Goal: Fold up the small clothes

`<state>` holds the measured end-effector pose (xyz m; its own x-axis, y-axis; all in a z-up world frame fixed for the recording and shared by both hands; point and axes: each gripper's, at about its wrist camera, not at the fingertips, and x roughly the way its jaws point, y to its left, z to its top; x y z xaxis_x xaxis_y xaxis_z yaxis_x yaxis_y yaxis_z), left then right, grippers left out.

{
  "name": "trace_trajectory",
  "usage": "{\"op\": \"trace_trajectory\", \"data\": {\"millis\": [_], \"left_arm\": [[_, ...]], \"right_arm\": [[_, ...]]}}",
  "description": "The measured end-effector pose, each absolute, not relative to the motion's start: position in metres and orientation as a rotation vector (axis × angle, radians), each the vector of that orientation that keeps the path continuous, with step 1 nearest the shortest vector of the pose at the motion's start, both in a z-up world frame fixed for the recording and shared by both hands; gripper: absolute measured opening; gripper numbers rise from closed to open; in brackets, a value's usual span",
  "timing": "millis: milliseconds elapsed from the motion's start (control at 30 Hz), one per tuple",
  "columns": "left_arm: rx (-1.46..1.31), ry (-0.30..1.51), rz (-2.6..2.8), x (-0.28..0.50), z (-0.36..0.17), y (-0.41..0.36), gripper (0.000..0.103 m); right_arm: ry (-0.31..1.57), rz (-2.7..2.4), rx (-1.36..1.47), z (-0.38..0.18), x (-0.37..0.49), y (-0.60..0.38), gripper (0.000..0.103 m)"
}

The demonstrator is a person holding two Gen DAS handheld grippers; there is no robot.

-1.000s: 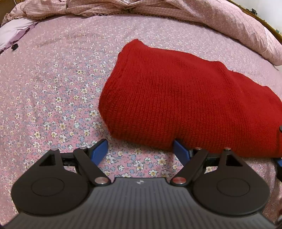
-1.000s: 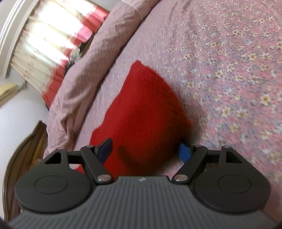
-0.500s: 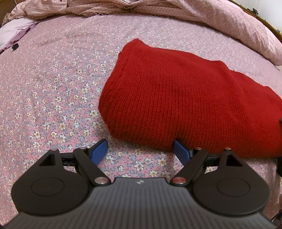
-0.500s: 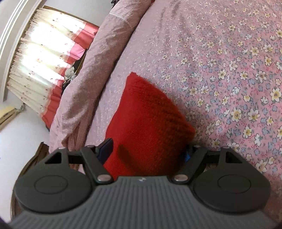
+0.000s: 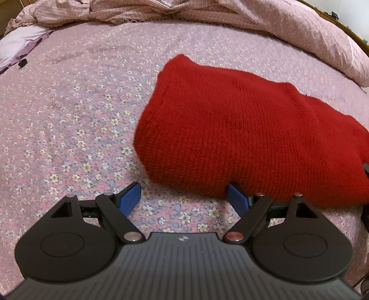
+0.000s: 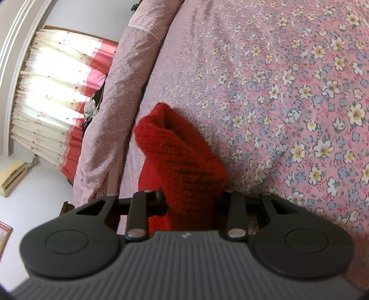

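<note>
A red knitted garment (image 5: 242,136) lies folded on the floral pink bedsheet (image 5: 69,120). My left gripper (image 5: 182,198) is open and empty, just in front of the garment's near edge; its right blue finger (image 5: 236,198) touches that edge. In the right wrist view my right gripper (image 6: 190,203) is shut on a bunched end of the red garment (image 6: 182,161), which stands up between the jaws. The pads are hidden by the knit.
A rumpled pink quilt (image 5: 230,20) lies along the far side of the bed and shows in the right wrist view (image 6: 120,92). A lilac cloth (image 5: 20,43) lies at the far left. A curtained window (image 6: 55,92) is beyond the bed.
My right gripper has closed on the end of the red garment and bunched it up. The left gripper has stayed open in nearly the same place.
</note>
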<state>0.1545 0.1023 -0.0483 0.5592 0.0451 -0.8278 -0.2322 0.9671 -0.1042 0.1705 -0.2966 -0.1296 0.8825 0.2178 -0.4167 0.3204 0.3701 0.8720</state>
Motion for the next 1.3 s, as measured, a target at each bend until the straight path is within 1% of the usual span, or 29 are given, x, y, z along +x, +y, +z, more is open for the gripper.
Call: {"op": "trace_trajectory", "data": {"millis": [200,600,900,1300], "left_arm": [[-0.215,0.933,0.204,0.149,-0.036,0.114,0.085],[-0.254,0.900,0.288,0.140,-0.026,0.154,0.085],[-0.261,0.906,0.302,0.133,-0.026,0.172,0.085],[-0.284,0.912,0.293,0.128,-0.031,0.186,0.085]], "right_arm": [[0.497,-0.050,1.159,-0.123,0.169,-0.296,0.032],[0.455,0.021,0.952,-0.076,0.187,-0.280,0.031],[0.408,0.133,0.764,-0.030,0.195,-0.250,0.030],[0.375,0.298,0.597,0.008,0.209,-0.195,0.030]]}}
